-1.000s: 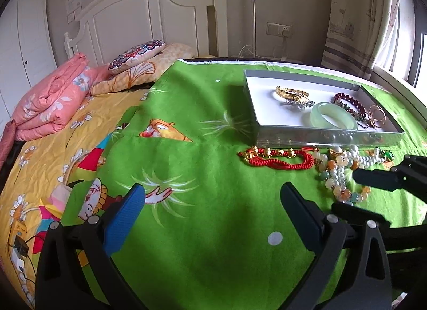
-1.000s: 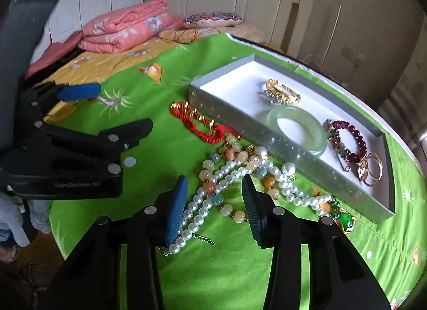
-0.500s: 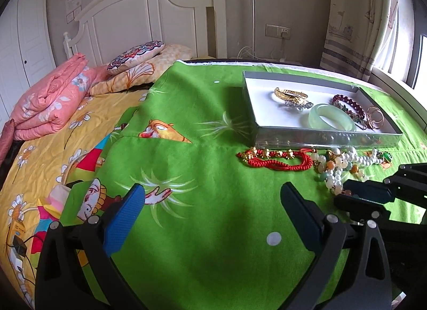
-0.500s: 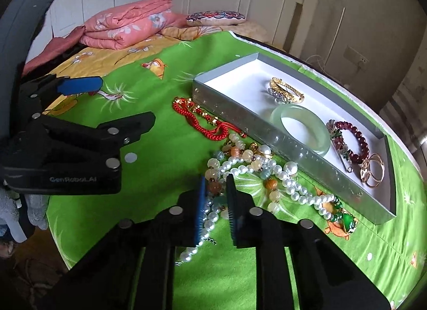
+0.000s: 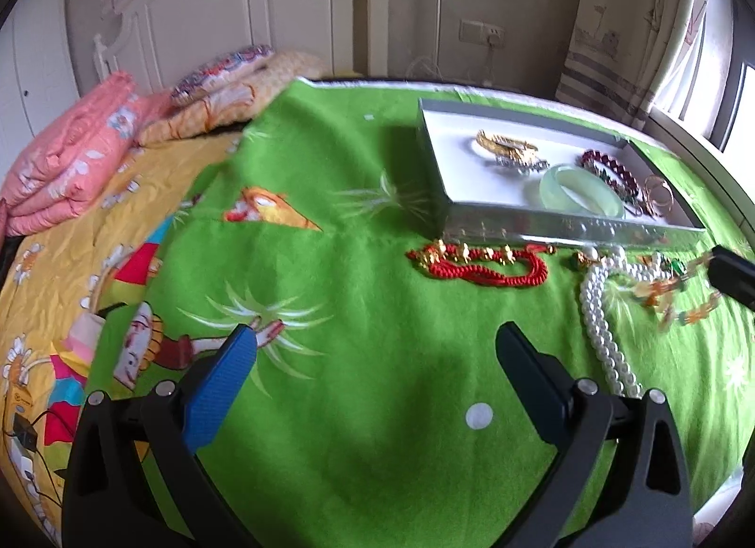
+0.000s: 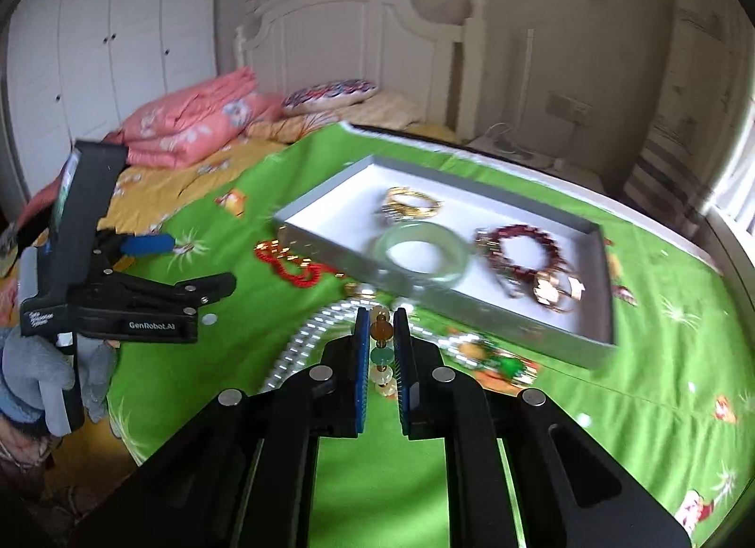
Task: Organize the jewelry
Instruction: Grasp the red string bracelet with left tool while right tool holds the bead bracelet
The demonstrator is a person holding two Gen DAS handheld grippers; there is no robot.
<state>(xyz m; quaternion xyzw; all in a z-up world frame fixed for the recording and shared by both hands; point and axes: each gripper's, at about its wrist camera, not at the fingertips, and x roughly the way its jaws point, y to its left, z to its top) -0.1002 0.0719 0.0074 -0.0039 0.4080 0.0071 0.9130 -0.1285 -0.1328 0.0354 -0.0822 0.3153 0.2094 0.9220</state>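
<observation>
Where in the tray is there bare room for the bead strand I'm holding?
The tray has bare white floor at its left end, left of the gold bracelet. The right end is crowded: jade bangle, dark red bracelet, gold rings. The right gripper holds the bead strand.

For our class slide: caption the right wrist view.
Right gripper clamps a multicoloured bead strand beside the jewelry tray.

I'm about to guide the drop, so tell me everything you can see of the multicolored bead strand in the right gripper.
The bead strand shows round amber, teal and pale yellow beads, glassy looking, strung in a line. The right gripper is shut on it. In the left wrist view the rest trails, blurred, over the green cloth beside the pearl necklace.
</observation>
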